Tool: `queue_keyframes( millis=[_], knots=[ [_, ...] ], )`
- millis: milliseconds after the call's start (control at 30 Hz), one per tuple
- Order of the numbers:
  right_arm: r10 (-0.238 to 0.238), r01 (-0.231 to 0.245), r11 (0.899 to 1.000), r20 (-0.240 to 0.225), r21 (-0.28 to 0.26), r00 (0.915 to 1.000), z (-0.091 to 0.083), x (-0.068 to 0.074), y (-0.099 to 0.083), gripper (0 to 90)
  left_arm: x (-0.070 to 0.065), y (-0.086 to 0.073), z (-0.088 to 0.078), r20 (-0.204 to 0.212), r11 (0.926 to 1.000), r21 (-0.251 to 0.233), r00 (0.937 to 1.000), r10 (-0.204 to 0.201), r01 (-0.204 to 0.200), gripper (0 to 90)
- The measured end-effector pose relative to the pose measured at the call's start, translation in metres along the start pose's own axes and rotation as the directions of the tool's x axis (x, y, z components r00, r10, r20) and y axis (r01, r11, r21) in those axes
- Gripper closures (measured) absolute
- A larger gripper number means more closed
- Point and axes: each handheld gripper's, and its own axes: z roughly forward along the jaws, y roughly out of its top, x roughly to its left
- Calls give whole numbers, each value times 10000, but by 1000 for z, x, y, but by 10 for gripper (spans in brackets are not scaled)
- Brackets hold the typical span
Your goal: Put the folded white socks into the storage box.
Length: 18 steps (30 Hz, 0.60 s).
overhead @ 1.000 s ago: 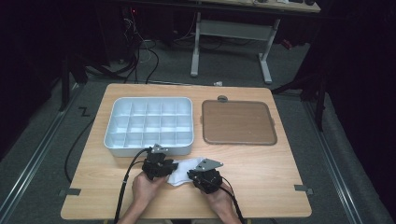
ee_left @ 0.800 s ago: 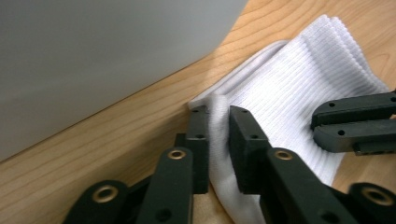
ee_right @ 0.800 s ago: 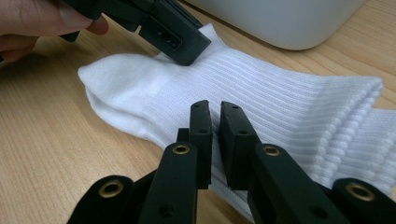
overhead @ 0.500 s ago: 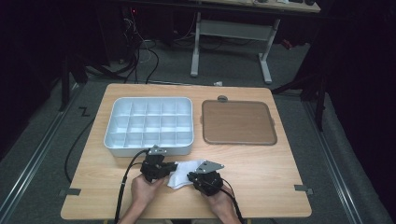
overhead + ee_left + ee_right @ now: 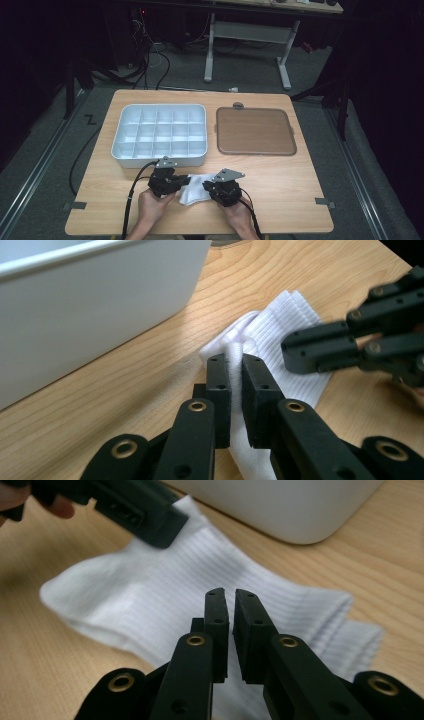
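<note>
While the white sock (image 5: pixel 196 188) lies on the worktop (image 5: pixel 280 175) near the grey tray (image 5: pixel 160 134), both grippers — left gripper (image 5: pixel 236 372), right gripper (image 5: pixel 225 607) — pinch its fabric, jaws closed, the left's having just finished closing.

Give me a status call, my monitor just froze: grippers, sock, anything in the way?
Left gripper shut on the white sock, a fold pinched between its jaws. Right gripper shut on the sock too. White tray close behind, not blocking.
</note>
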Motion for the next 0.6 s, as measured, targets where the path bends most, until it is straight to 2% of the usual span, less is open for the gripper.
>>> queue_keyframes(
  millis=[67, 133, 200, 333, 600],
  knots=[
    [-38, 38, 10000, 138, 1, 9999, 0, -1, 4, 856, -1, 0, -1, 27, 10000, 19, 10000, 44, -44, 833],
    [-97, 93, 9999, 334, 132, 9994, 2, -4, 6, 859, -2, 1, -2, 50, 10000, -35, 10000, -79, 80, 834],
    [-14, 6, 9998, 361, 204, 9993, 4, -5, 7, 861, -3, 1, -3, 74, 10000, 10, 10000, -53, 53, 834],
    [-159, 141, 9986, 338, 506, 9993, 12, -5, 5, 861, -4, 2, -3, 85, 10000, -5, 9999, -69, 69, 834],
    [-352, 338, 9975, 212, 616, 9992, 19, -3, 8, 861, -6, 5, -6, 296, 9996, -64, 9992, -259, 261, 836]
  ],
)
